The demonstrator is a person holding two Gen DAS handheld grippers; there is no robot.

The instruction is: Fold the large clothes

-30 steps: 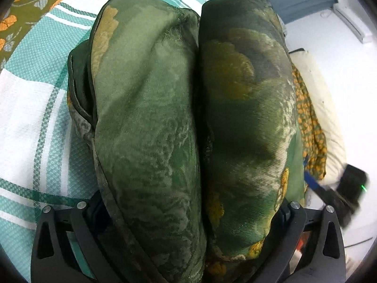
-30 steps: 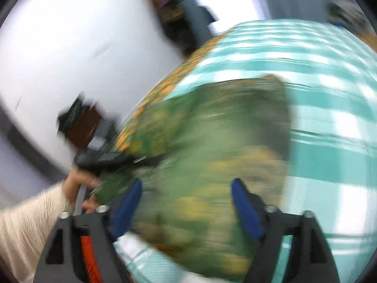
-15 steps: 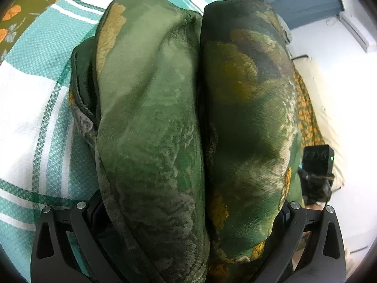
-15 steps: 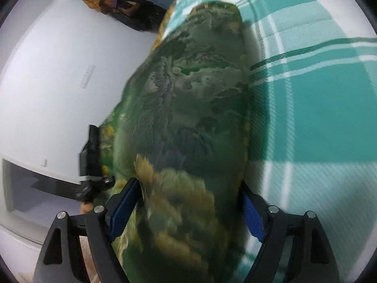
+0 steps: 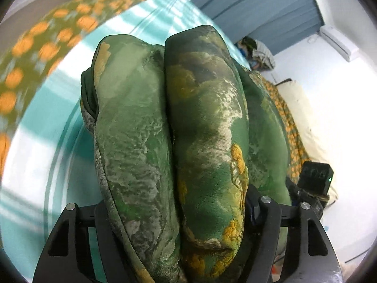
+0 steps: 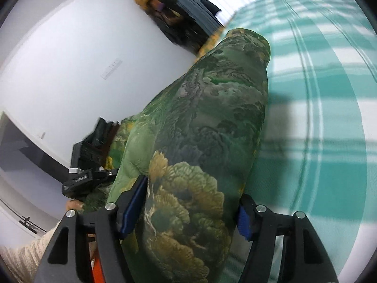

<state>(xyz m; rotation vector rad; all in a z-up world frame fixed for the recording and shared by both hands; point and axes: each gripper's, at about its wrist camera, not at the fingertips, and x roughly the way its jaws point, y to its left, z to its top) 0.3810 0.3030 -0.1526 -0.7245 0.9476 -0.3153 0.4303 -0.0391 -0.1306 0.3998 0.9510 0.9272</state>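
Observation:
A folded green garment (image 5: 200,122) with gold flower print bulges up in two thick rolls between the fingers of my left gripper (image 5: 174,212). Its jaws are closing and squeeze the bundle; the fabric hides the fingertips. In the right wrist view the same green garment (image 6: 212,118) stretches away over the teal plaid bed cover (image 6: 318,141). My right gripper (image 6: 188,207) is closing on its near end, and the blue pads (image 6: 134,200) press both sides. The left gripper's body (image 6: 89,160) and a hand (image 6: 73,205) show at the left.
Green cloth with orange flowers (image 5: 35,54) lies at the bed's far left. A blue curtain (image 5: 259,11), an air conditioner (image 5: 337,40) and a clothes heap (image 5: 256,52) are beyond. The right gripper's body (image 5: 315,176) sits beside the bundle. A white wall (image 6: 70,59) runs left.
Both pairs of jaws have narrowed onto the green bundle. The left gripper has risen with it, showing more of the room. The right gripper has swung sideways and settled at the bundle's end.

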